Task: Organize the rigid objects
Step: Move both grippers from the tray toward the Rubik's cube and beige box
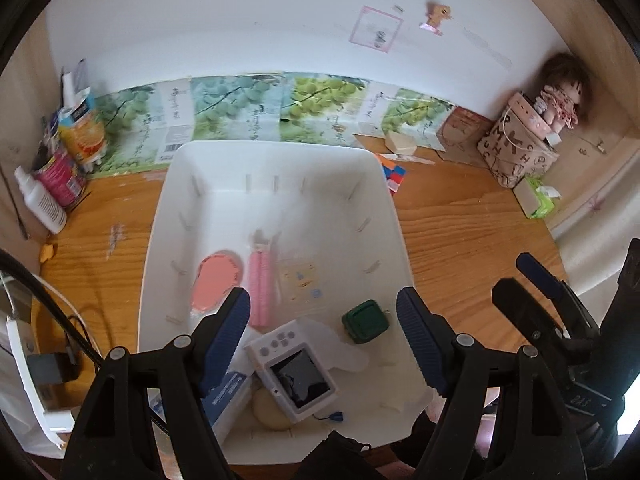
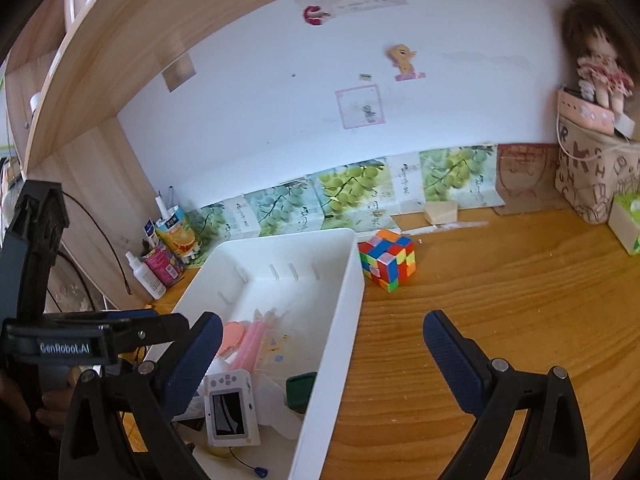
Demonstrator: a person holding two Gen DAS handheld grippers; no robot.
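A white bin [image 1: 276, 160] stands on the wooden desk. Inside it lie a white handheld device [image 1: 294, 372], a green cube [image 1: 365, 320], a pink oval piece [image 1: 216, 280], a pink comb-like piece [image 1: 261, 284] and a blue-and-white box [image 1: 226, 396]. My left gripper [image 1: 324, 332] hovers over the bin's near end, open and holding nothing. A multicoloured puzzle cube [image 2: 386, 260] sits on the desk just past the bin's far right corner. My right gripper [image 2: 324, 356] is open and empty, short of the cube, above the bin's right wall [image 2: 340, 344].
Bottles and cartons [image 1: 60, 168] crowd the back left corner. A patterned paper bag [image 1: 516, 152] with a doll on top and a tissue box [image 1: 538, 200] stand at the back right. A beige block [image 2: 440, 212] lies by the wall. Cables [image 1: 72, 340] hang at the left.
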